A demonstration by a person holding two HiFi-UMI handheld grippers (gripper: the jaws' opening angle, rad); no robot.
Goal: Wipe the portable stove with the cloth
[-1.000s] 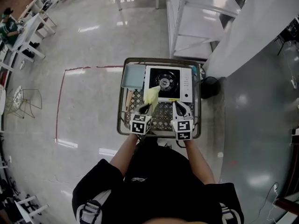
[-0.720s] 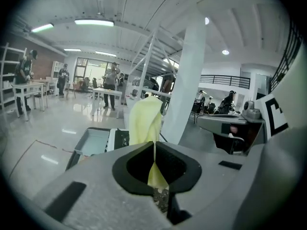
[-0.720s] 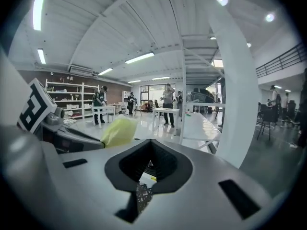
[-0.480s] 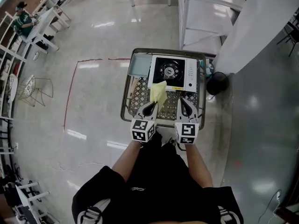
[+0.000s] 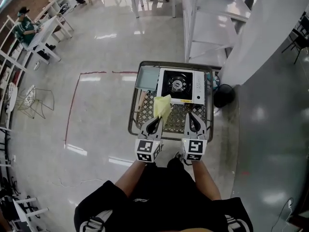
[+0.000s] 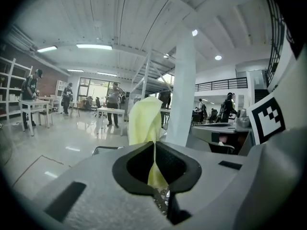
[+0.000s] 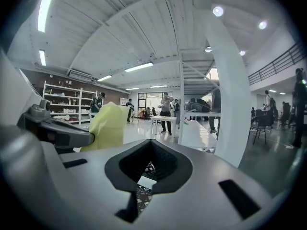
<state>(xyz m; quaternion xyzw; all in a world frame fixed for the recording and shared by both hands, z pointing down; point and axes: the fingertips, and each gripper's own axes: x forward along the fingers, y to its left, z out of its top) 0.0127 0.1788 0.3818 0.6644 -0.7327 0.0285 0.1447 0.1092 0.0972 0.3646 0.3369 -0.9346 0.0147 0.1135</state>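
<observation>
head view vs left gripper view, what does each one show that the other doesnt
Only the head view shows the portable stove on the mesh table, the blue-grey tray beside it, the right gripper and the person's forearms. Only the left gripper view shows the ceiling with its strip lights and, close up, the jaws pinched together on fabric. Both show the yellow cloth held in the left gripper.
</observation>
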